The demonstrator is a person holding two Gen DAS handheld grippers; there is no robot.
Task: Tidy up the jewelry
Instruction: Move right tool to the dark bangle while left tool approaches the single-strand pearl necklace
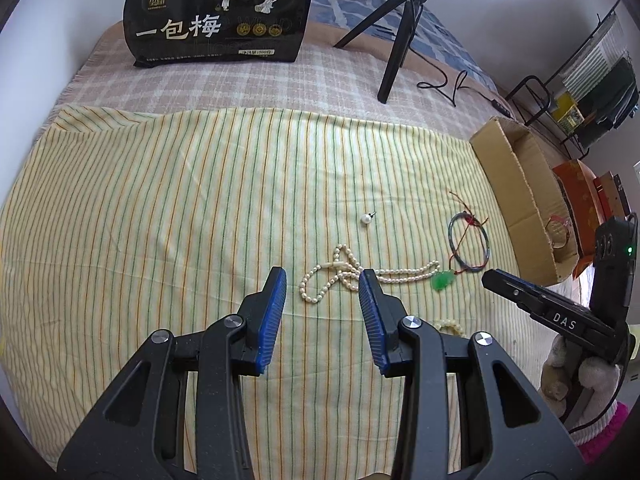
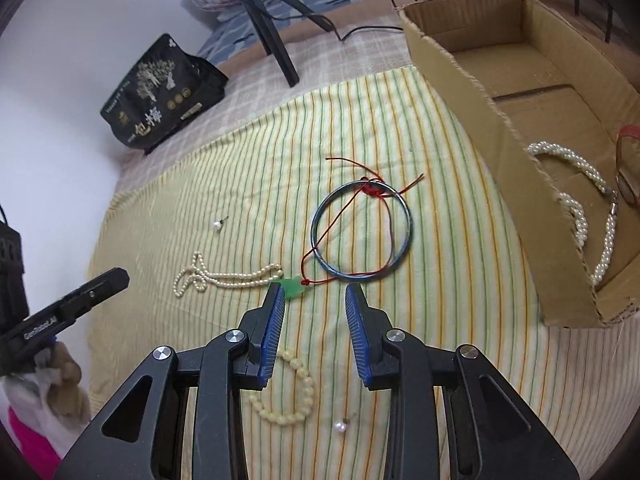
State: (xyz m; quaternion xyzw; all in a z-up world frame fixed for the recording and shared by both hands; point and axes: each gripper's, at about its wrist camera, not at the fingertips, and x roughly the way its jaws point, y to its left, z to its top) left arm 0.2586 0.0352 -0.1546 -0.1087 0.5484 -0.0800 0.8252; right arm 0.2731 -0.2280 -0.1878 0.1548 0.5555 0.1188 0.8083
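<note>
Jewelry lies on a yellow striped cloth (image 1: 180, 200). A thin pearl necklace (image 1: 332, 276) lies just ahead of my left gripper (image 1: 322, 276), which is open and empty above it. A blue bangle (image 2: 360, 230) with a red cord and green jade pendant (image 2: 294, 288) lies ahead of my right gripper (image 2: 316, 292), open and empty. A pearl earring (image 1: 366, 219) lies further off. A cream bead bracelet (image 2: 294, 396) and a second pearl earring (image 2: 341, 426) lie under the right gripper. A cardboard box (image 2: 472, 80) at right holds a thick pearl rope (image 2: 580, 212).
A black snack bag (image 1: 220, 12) stands at the back of the bed. A black tripod (image 1: 400, 28) with a ring light and a cable stands behind the cloth. A dark shelf (image 1: 592, 92) and an orange box (image 1: 580, 184) lie beyond the cardboard box.
</note>
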